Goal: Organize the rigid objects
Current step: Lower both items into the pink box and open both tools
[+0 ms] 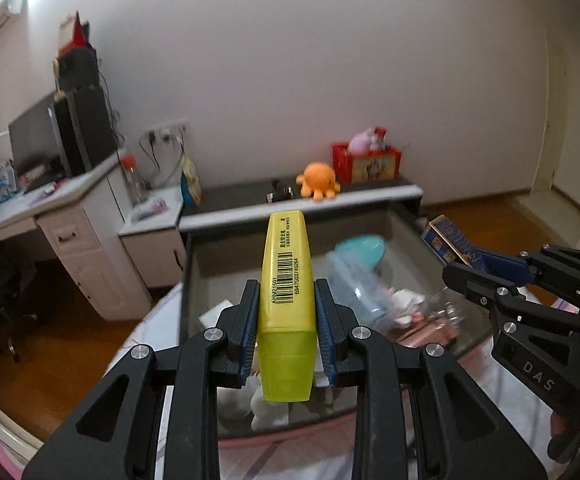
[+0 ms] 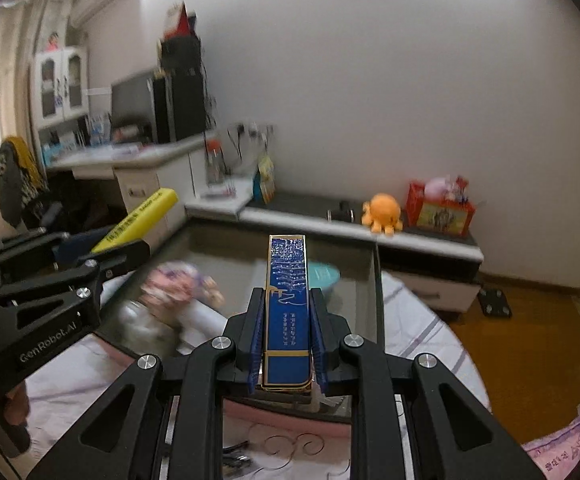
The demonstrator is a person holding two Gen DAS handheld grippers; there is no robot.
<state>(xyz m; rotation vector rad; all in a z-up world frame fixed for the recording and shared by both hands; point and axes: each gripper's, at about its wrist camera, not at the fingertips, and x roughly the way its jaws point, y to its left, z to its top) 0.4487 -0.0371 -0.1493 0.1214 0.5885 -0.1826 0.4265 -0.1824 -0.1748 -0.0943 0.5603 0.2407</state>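
Left tongs [image 1: 286, 320] pinch my yellow highlighter [image 1: 288, 300] above the grey bin [image 1: 405, 220]; its barcode reads AHM21501. A blurred bottle [image 1: 355, 276] lies below, an orange octopus toy [image 1: 317, 181] sits on the shelf beyond. Right view: right tongs [image 2: 286, 334] pinch a blue box [image 2: 286, 308] over that bin; I read "GenRobot.AI" on the other tongs.

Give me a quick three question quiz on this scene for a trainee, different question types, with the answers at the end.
1. True or false: the left gripper is empty.
2. Which item does the right gripper hold? A) orange octopus toy B) blue box C) teal lid
3. Fill in: both held items hang above a grey ____.

Key:
1. False; its jaws clamp a yellow highlighter.
2. B, the blue box; the octopus toy sits on the far shelf.
3. Bin.
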